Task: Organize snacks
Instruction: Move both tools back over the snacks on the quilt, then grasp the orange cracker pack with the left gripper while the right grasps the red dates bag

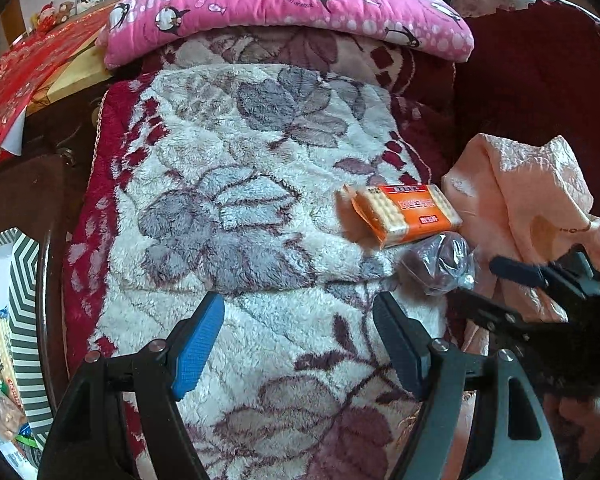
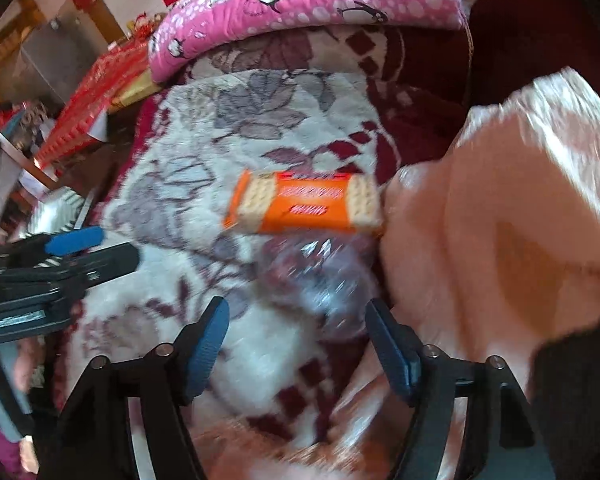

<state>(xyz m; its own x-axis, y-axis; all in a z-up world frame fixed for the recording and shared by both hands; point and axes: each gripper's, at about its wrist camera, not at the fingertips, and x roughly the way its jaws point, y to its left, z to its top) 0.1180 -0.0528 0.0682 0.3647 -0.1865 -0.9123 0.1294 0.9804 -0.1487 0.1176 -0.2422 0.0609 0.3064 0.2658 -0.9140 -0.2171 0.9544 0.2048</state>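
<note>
**Desk:** What is at the centre of the frame?

**Photographer:** An orange cracker packet point(image 1: 400, 214) lies flat on a floral fleece blanket point(image 1: 236, 184), with a clear-wrapped dark snack point(image 1: 440, 262) just beside its near edge. Both sit right up against a crumpled peach cloth point(image 1: 532, 200) on the right. In the right wrist view the same orange cracker packet point(image 2: 306, 204) is blurred, the clear-wrapped dark snack point(image 2: 320, 280) below it.

**Desk:** And the tools?

**Photographer:** The left gripper point(image 1: 298, 344) hovers over bare blanket, its jaws spread wide and holding nothing. The right gripper point(image 2: 296, 344) is released too, its jaws parted with the wrapped snack just ahead of the gap, not touching either finger. From the left wrist camera the right gripper point(image 1: 500, 280) reaches in from the right edge, near that snack.

**Desk:** Anything else worth a line?

**Photographer:** A pink penguin-print pillow point(image 1: 284, 4) rests at the far end of the blanket. At the lower left, a green-and-white striped box point(image 1: 22, 320) holds several packets, well apart from the two snacks. A red patterned cloth point(image 1: 24, 80) covers a surface at the upper left.
</note>
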